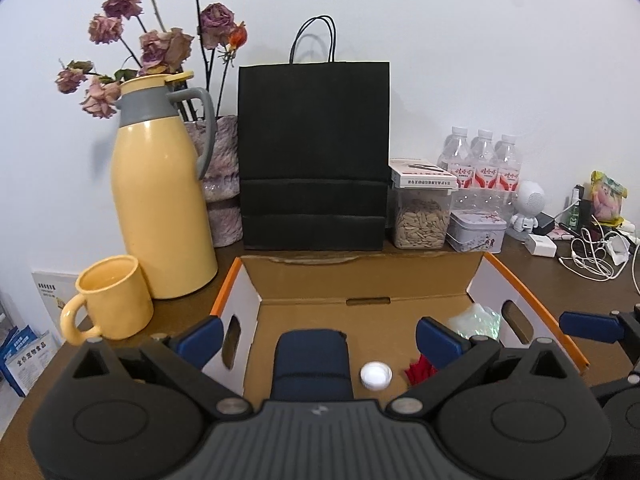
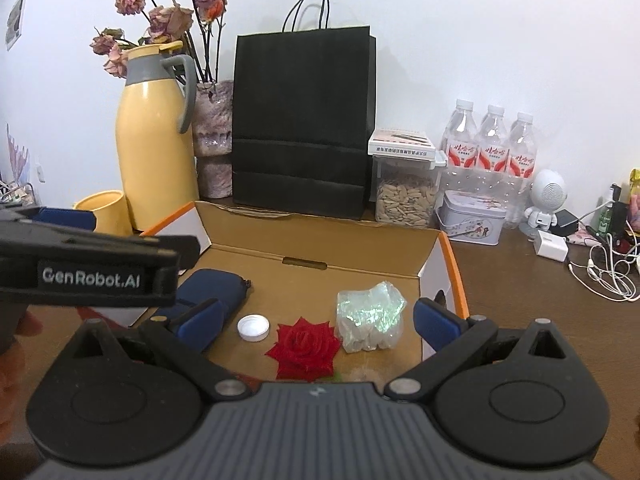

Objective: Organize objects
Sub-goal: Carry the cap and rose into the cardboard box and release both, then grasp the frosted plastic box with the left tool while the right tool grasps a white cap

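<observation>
We hold both tools over an open cardboard box (image 2: 320, 256) on a brown surface (image 2: 520, 280). Our left tool (image 1: 318, 334) has its blue fingers spread wide with nothing between them, hovering above a dark blue pouch (image 1: 310, 364) that lies on the box floor. Just right of the pouch sits a white cap (image 1: 375, 375), and beyond that we see the edge of a red rose (image 1: 418, 374).

Our right tool (image 2: 320, 322) is likewise spread wide and empty, over the near part of the box. In its view the rose (image 2: 304, 348) lies between the cap (image 2: 253, 327) and a crumpled iridescent wrapper (image 2: 370, 316), which it touches; the pouch (image 2: 208, 288) is at the left wall, partly hidden by the left tool.

Behind the box stand a black paper bag (image 1: 314, 156), a yellow flask (image 1: 160, 192) with a yellow mug (image 1: 108, 300) beside it, a jar of seeds (image 1: 420, 220), a tin (image 1: 476, 232) and water bottles (image 1: 484, 160).
</observation>
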`<state>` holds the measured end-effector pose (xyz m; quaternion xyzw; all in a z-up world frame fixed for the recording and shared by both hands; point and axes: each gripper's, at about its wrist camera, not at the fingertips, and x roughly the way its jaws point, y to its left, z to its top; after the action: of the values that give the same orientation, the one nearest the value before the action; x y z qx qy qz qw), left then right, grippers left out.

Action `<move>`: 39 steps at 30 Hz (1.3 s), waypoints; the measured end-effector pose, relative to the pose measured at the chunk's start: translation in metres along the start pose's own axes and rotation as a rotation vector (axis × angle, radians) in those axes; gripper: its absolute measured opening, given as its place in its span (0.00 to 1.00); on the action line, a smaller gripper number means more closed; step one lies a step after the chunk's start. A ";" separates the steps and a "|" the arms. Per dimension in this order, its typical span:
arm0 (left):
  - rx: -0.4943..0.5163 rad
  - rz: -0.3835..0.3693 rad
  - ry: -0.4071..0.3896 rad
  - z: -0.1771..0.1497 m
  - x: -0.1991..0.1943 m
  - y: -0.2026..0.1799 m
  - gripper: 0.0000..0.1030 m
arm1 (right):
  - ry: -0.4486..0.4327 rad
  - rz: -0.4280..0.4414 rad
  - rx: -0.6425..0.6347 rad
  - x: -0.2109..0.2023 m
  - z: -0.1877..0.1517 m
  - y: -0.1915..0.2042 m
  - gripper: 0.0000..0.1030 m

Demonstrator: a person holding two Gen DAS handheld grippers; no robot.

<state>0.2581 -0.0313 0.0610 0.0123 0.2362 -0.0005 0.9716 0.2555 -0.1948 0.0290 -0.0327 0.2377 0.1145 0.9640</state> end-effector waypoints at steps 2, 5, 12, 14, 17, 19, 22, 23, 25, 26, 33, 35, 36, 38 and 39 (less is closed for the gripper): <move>-0.002 -0.002 0.002 -0.004 -0.007 0.002 1.00 | 0.000 0.003 -0.002 -0.006 -0.003 0.001 1.00; -0.007 -0.001 0.003 -0.010 -0.017 0.006 1.00 | 0.000 -0.003 -0.003 -0.015 -0.007 0.002 1.00; -0.007 0.006 0.017 -0.026 -0.039 0.010 1.00 | -0.001 -0.010 0.001 -0.039 -0.018 0.003 1.00; -0.006 0.007 0.022 -0.031 -0.045 0.010 1.00 | 0.001 -0.012 0.005 -0.045 -0.022 0.003 1.00; -0.006 0.009 0.033 -0.037 -0.053 0.011 1.00 | 0.008 -0.014 0.002 -0.055 -0.029 0.003 1.00; -0.006 0.008 0.037 -0.041 -0.060 0.012 1.00 | 0.011 -0.015 -0.002 -0.061 -0.033 0.004 1.00; 0.000 0.011 0.044 -0.048 -0.069 0.011 1.00 | 0.014 -0.016 -0.003 -0.071 -0.039 0.006 1.00; 0.002 0.011 0.047 -0.050 -0.072 0.010 1.00 | 0.014 -0.016 -0.003 -0.074 -0.041 0.006 1.00; 0.005 0.012 0.058 -0.055 -0.078 0.010 1.00 | 0.016 -0.014 -0.005 -0.080 -0.046 0.008 1.00; 0.008 0.012 0.062 -0.057 -0.080 0.009 1.00 | 0.018 -0.014 -0.006 -0.083 -0.048 0.008 1.00; 0.022 0.009 0.103 -0.074 -0.095 0.004 1.00 | 0.030 -0.021 -0.016 -0.104 -0.065 0.011 1.00; 0.026 0.008 0.117 -0.079 -0.099 0.003 1.00 | 0.033 -0.021 -0.017 -0.109 -0.070 0.010 1.00; 0.026 0.007 0.125 -0.082 -0.100 0.002 1.00 | 0.036 -0.022 -0.018 -0.112 -0.073 0.010 1.00; 0.027 0.004 0.144 -0.088 -0.103 0.000 1.00 | 0.043 -0.025 -0.022 -0.116 -0.078 0.010 1.00; 0.029 0.002 0.152 -0.092 -0.104 -0.001 1.00 | 0.046 -0.026 -0.025 -0.119 -0.081 0.010 1.00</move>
<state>0.1236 -0.0307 0.0274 0.0265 0.3094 -0.0022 0.9506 0.1141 -0.2188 0.0126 -0.0503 0.2581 0.1039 0.9592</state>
